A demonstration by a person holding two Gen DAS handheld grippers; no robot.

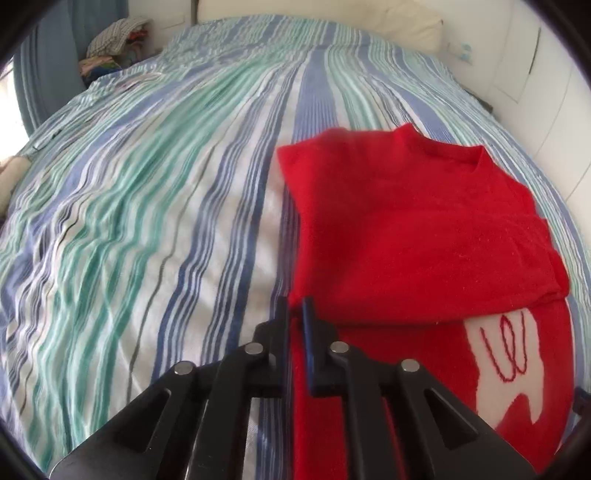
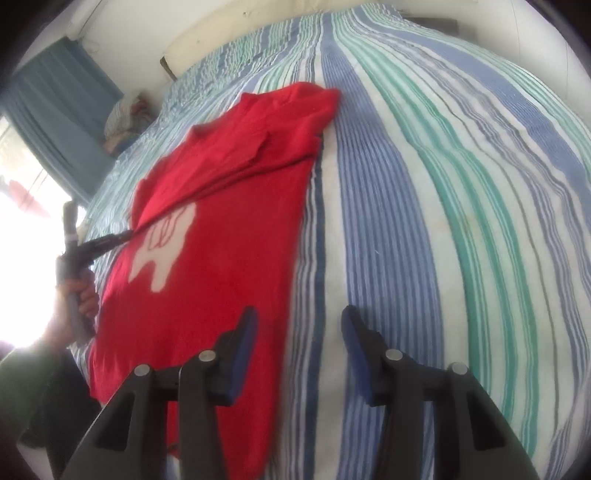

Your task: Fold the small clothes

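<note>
A small red shirt (image 1: 424, 229) (image 2: 221, 229) with a white patch (image 1: 506, 354) (image 2: 162, 251) lies on the striped bedspread (image 1: 147, 221) (image 2: 443, 221). One side is folded over its middle, partly covering the patch. My left gripper (image 1: 296, 306) (image 2: 122, 234) sits at the shirt's folded edge. Its jaws stand slightly apart, with red cloth lying in the narrow gap and the pads not pressing it. My right gripper (image 2: 299, 325) hangs open over the shirt's other long edge. One finger is above red cloth, the other above stripes, with nothing held.
A pile of clothes (image 1: 118, 40) (image 2: 125, 118) lies at the bed's far corner beside a blue curtain (image 2: 59, 122). A cream pillow (image 1: 369, 22) lines the head end. A person's hand (image 2: 79, 295) grips the left gripper's handle near a bright window.
</note>
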